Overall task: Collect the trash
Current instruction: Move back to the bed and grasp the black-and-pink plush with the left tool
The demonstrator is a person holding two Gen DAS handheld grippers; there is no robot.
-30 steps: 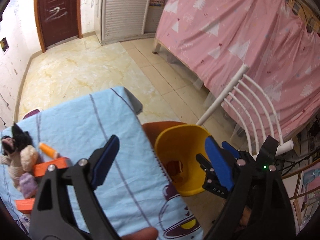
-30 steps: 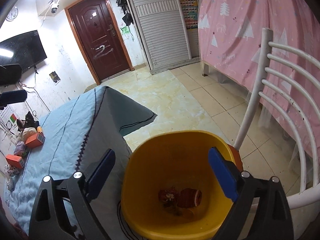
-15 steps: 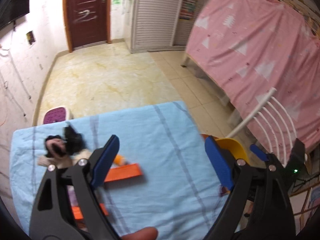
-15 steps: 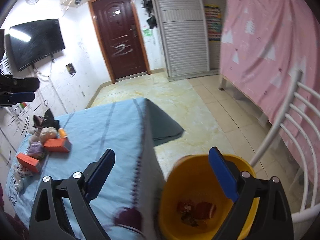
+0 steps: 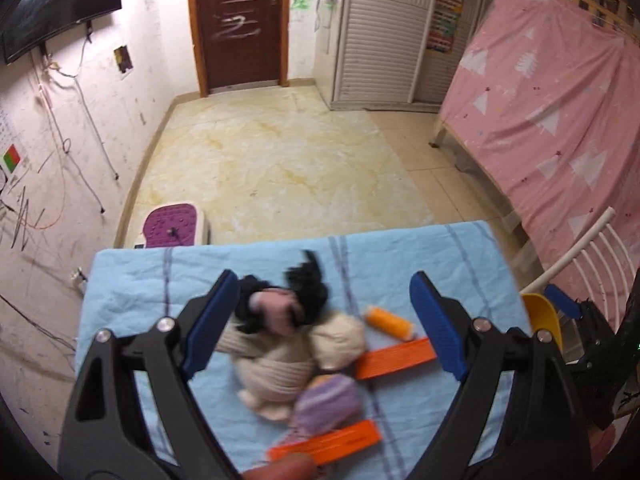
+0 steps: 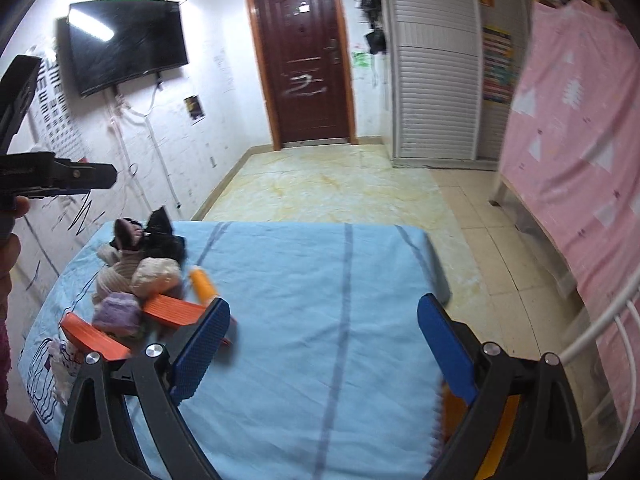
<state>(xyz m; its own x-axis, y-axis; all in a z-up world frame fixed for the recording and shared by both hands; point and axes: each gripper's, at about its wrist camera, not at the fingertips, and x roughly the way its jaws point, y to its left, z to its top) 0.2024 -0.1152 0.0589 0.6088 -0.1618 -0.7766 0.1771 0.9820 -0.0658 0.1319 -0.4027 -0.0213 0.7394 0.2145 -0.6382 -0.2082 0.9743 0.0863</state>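
Blue-sheeted table [image 6: 320, 280] on tiled floor [image 5: 288, 160]; left hand-held gripper [image 5: 324, 320] and right hand-held gripper [image 6: 324, 344] both released.

Dark red door [image 6: 306, 54] at the far wall, black television [image 6: 126, 42] mounted far left, white louvred wardrobe [image 6: 436, 68] right of the door, pink patterned sheet [image 5: 560, 92] hanging far right, white chair back [image 5: 588, 248] near right
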